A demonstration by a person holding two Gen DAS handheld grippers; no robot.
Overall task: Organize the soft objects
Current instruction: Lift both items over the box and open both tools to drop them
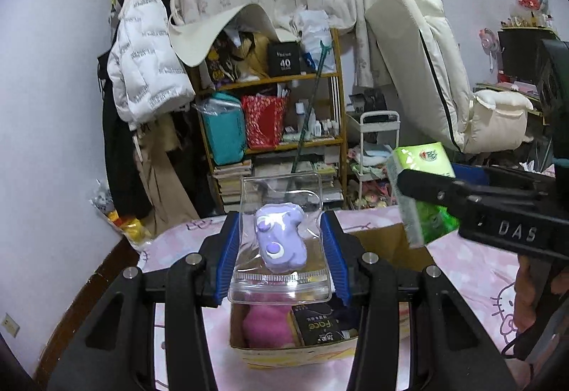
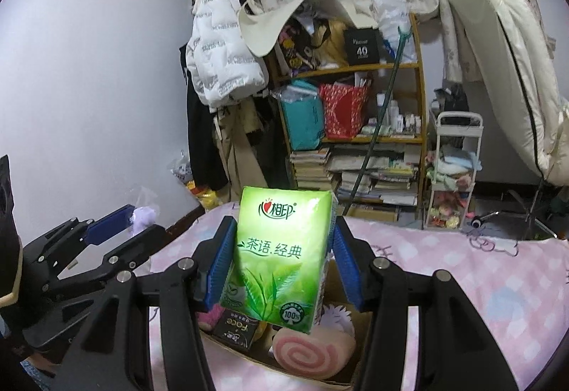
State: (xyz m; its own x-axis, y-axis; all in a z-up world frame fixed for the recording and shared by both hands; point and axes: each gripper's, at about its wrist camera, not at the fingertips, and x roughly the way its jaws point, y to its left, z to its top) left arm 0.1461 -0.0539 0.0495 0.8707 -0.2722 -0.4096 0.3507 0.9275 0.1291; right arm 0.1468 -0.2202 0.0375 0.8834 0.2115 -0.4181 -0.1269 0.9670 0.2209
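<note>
The left gripper (image 1: 281,254) is clamped on a clear zip bag (image 1: 281,241), its blue pads (image 1: 227,252) pressing the bag's two sides. Inside the bag sits a purple plush toy (image 1: 281,238). The bag hangs in the air above an open cardboard box (image 1: 295,352), which stands on a bed with a pink cartoon-print sheet (image 1: 473,270), near the sheet's far edge.

The right gripper (image 2: 282,261) is closed on a green tissue pack (image 2: 281,255), gripped by its two narrow sides and held upright, label toward the camera. It too is held in the air over the box (image 2: 249,355). In the box lie a pink swirl-roll cushion (image 2: 313,350), a black packet marked "face" (image 2: 234,327), a pink plush (image 1: 266,325) and a white-and-purple fuzzy item (image 2: 336,316).

In the left wrist view, the tissue pack (image 1: 419,191) is to the right of the zip bag, clear of it.

Beyond the bed's far edge stand a cluttered wooden shelf (image 1: 338,113) and a white puffer jacket (image 1: 145,56) hanging by the wall.
</note>
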